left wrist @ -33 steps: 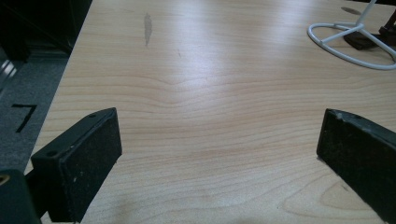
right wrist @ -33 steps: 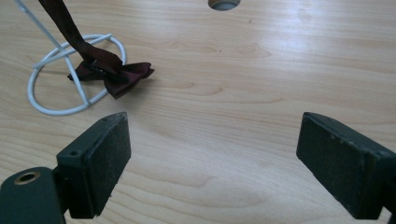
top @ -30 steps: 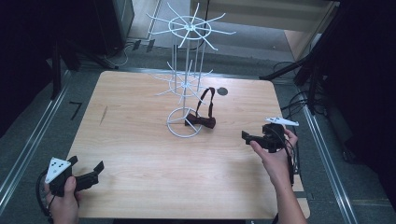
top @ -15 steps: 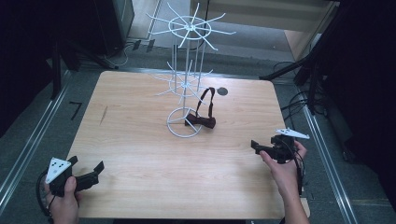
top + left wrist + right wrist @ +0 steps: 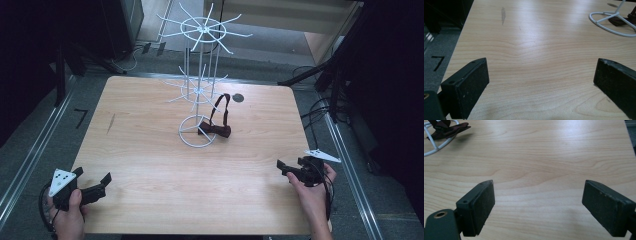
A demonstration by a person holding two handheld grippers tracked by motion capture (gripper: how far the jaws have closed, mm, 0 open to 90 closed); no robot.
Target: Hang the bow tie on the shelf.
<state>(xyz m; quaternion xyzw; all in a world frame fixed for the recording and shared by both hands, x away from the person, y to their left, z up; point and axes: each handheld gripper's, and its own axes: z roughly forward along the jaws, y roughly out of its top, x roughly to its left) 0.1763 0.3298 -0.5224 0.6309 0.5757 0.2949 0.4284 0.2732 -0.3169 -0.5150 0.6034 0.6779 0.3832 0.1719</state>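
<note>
Near the table's right edge we hold the right gripper (image 5: 286, 167) low over the wooden table (image 5: 150, 150), drawn back from the middle where it was a second ago; its jaws stand wide apart on nothing. At the near left corner the left gripper (image 5: 102, 182) has not moved, jaws equally apart. We see the dark bow tie (image 5: 216, 129) lying on the white wire stand (image 5: 197, 131) base ring, so we judge the placing done

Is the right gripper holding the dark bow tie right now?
No, the right gripper has its jaws wide apart over bare wood, while the bow tie lies far off by the white stand's base ring.
</note>
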